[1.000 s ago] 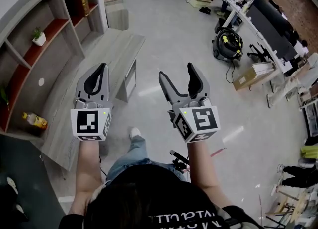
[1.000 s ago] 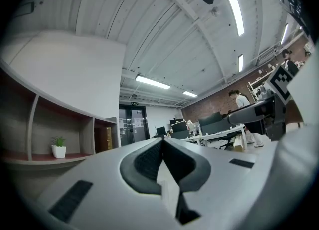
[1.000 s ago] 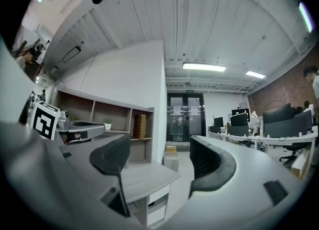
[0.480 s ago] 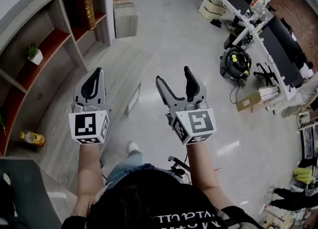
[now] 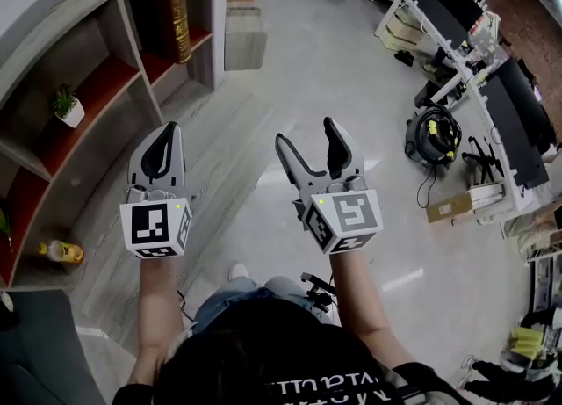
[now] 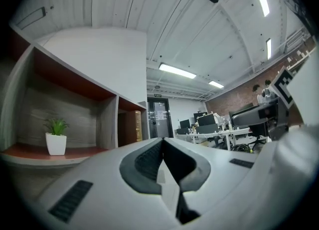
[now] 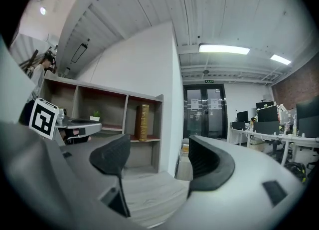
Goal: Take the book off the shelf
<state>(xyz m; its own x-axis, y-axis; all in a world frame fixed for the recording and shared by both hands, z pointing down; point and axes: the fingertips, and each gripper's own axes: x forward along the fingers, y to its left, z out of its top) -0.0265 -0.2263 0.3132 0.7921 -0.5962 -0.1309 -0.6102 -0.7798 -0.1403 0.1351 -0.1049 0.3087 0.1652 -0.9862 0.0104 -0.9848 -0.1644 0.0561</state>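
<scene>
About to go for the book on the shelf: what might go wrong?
The book stands upright with nothing beside it, so a glancing touch may topple it. The left gripper is shut; only the right gripper is open to grasp. The potted plant one compartment over could get knocked.

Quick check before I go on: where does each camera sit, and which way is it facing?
Head view: on the person's head, looking steeply down at the shelf; shows both forearms, the left gripper shut and the right gripper open.
Left gripper view: rides the left gripper, faces along the shelf past the potted plant; own jaws together.
Right gripper view: rides the right gripper, faces the book; jaws apart, empty.
Shared: the book shows in all three.
</scene>
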